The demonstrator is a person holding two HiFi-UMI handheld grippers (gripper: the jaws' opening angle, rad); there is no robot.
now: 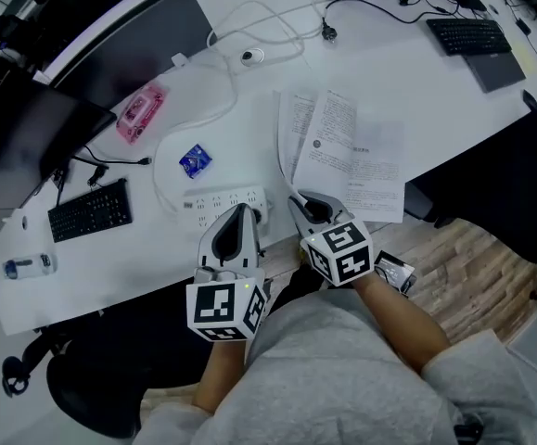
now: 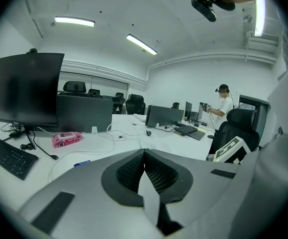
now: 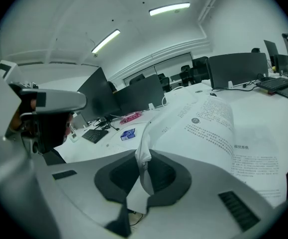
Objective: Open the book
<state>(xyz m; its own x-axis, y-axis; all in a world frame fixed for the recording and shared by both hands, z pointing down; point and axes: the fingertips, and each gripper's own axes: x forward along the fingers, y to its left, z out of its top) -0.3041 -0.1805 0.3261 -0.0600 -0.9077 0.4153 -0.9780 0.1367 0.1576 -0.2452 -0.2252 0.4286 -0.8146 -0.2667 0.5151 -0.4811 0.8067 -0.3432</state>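
White desk (image 1: pixel 416 82), book (image 1: pixel 347 151) lying spread just ahead of the right gripper (image 1: pixel 298 202), whose fingers are clamped on the near edge of one page (image 3: pixel 143 156); left gripper (image 1: pixel 241 209) sits beside it, closed on nothing. Best handling, I judge: sweep the leaf over in an arc about the spine with a light pull, lest it tear or drag the book. Desk smooth and hard; book thin and limp; paper crumpled between ribbed dark pads.

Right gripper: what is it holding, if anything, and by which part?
A page of the book, pinched at its near edge between the fingers of the right gripper.
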